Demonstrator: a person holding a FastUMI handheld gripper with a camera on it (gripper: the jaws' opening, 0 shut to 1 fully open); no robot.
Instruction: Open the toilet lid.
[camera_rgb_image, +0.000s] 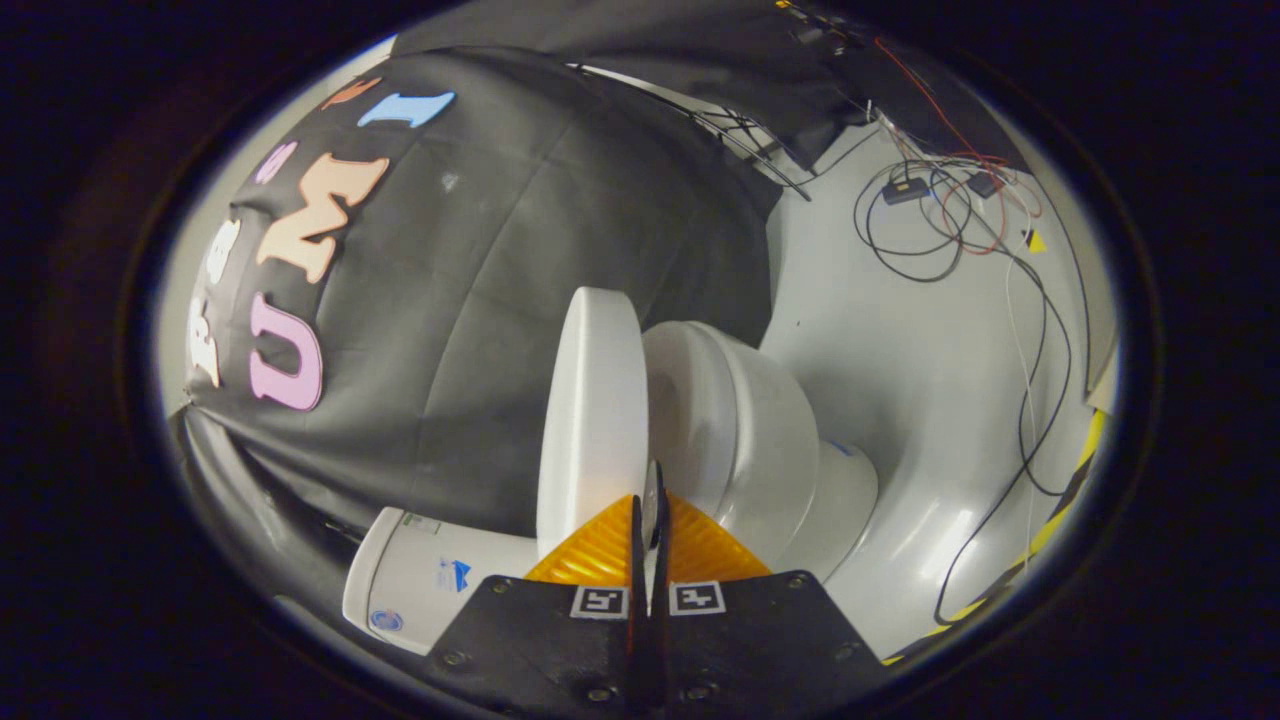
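The view is rolled on its side. A white toilet stands against the black cloth wall, with its tank (420, 580) beside my fingers and its bowl (770, 450) beyond them. The toilet lid (592, 420) is lifted well off the seat (690, 400) and stands between seat and tank, seen nearly edge-on. My gripper (647, 510) is at the lid's near rim. Its fingers are pressed almost together, with a thin sliver of the rim pinched between them.
A white floor (900, 330) spreads past the bowl, with loose black, red and white cables (950, 220) lying on it. Yellow-and-black tape (1060, 500) marks the floor's edge. The black cloth wall (500, 250) hangs close behind the tank.
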